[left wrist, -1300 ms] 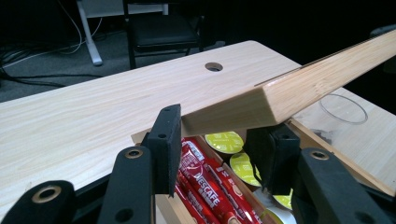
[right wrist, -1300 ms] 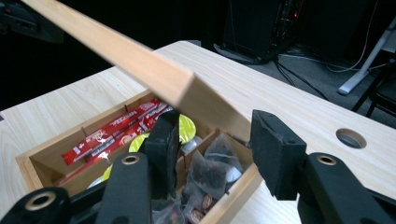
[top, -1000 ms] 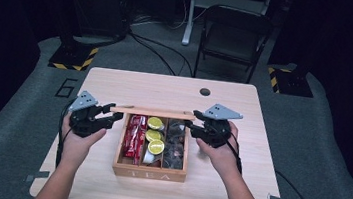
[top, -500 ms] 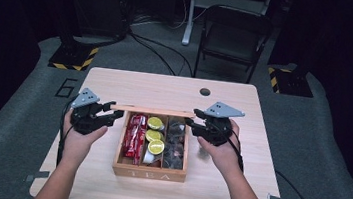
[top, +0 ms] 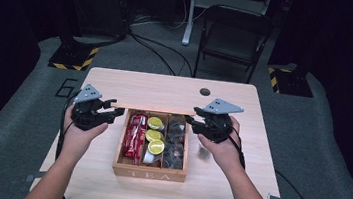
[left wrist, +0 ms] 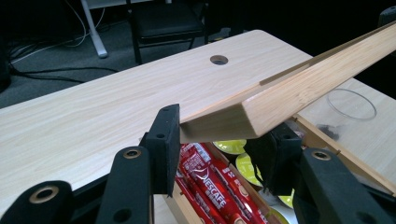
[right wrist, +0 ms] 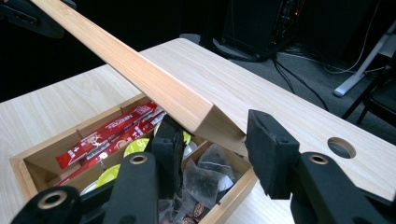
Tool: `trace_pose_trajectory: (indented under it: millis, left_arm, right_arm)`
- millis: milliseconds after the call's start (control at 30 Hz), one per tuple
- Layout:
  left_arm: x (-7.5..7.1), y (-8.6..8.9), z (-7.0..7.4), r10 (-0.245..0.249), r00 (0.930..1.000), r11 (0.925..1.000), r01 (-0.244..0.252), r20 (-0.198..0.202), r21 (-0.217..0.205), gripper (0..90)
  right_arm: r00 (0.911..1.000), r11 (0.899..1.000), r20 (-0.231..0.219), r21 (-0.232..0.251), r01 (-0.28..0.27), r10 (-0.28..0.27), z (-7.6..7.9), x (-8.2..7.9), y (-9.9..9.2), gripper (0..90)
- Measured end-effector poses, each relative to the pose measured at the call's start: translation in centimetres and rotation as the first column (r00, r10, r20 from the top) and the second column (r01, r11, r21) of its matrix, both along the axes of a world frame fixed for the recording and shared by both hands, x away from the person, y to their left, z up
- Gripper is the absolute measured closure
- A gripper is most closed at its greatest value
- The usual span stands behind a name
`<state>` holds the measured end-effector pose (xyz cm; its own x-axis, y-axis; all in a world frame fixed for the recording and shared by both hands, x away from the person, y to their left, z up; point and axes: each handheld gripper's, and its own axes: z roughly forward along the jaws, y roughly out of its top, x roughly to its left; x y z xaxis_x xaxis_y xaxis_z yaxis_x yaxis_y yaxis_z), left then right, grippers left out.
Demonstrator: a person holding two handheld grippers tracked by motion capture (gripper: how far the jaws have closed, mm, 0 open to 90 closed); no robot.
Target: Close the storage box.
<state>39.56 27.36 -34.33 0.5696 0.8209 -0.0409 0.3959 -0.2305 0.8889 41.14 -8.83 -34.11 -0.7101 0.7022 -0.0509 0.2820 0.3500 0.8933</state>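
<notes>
Both forearms come in from the near edge of the pale wooden table (top: 116, 80), with the hands raised just above the top, one at each side of the open wooden tea box (top: 149, 169). The left gripper (top: 114, 114) points inward to the box, and its black jaws are pressed together on one end of the long light bamboo lid (left wrist: 299, 84); in the left gripper view the corner of the lid sits tight between the two pads. The right gripper (top: 193, 123) points inward from the other side. Its jaws stand on both sides of the other end of the lid; the left pad touches it, but the right pad seems to stand a little away from the wood, though this view is not clear enough to be sure. The lid is held in the air over the far edge of the box, tilted with one long edge higher. Under it the box shows red coffee stick packets (top: 135, 135), round yellow-green capsules (top: 154, 136) and clear wrapped tea bags (top: 176, 140). A clear round lid (left wrist: 351, 103) lies on the table just beside the box. Behind the table stand a dark folding chair (top: 234, 35) and black cables (top: 154, 52) on the grey floor.
</notes>
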Motion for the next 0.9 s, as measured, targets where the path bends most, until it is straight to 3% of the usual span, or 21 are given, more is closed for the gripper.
trace_pose_trajectory:
  millis: [267,433,633,667,900]
  left_arm:
    - [-0.6,0.1,-0.5,-0.017,0.9998,0.9997,0.017,-0.001,0.017,54.6]
    - [-1.1,0.2,-1.0,-0.018,0.9998,0.9998,0.018,-0.007,-0.009,53.5]
    - [-1.8,0.3,-1.6,-0.037,0.9993,0.9991,0.037,-0.002,0.022,53.5]
    - [-1.9,0.3,-1.7,-0.041,0.9992,0.9988,0.041,0.001,0.026,53.4]
    - [-2.8,0.5,-2.7,-0.053,0.9986,0.9985,0.053,-0.001,0.015,52.0]
  right_arm:
    - [0.9999,1.000,-0.002,-0.024,-0.015,0.015,-0.3,-0.6,0.0,57.0]
    - [0.9999,1.000,-0.005,-0.016,-0.012,0.012,-0.8,-1.1,-0.1,56.8]
    - [0.9997,1.000,-0.013,-0.016,-0.023,0.023,-1.4,-1.9,-0.3,56.9]
    - [0.9995,0.999,0.002,-0.018,-0.031,0.031,-1.5,-1.9,-0.4,56.9]
    - [0.9994,0.999,-0.001,-0.007,-0.035,0.035,-2.5,-2.9,-0.6,57.0]
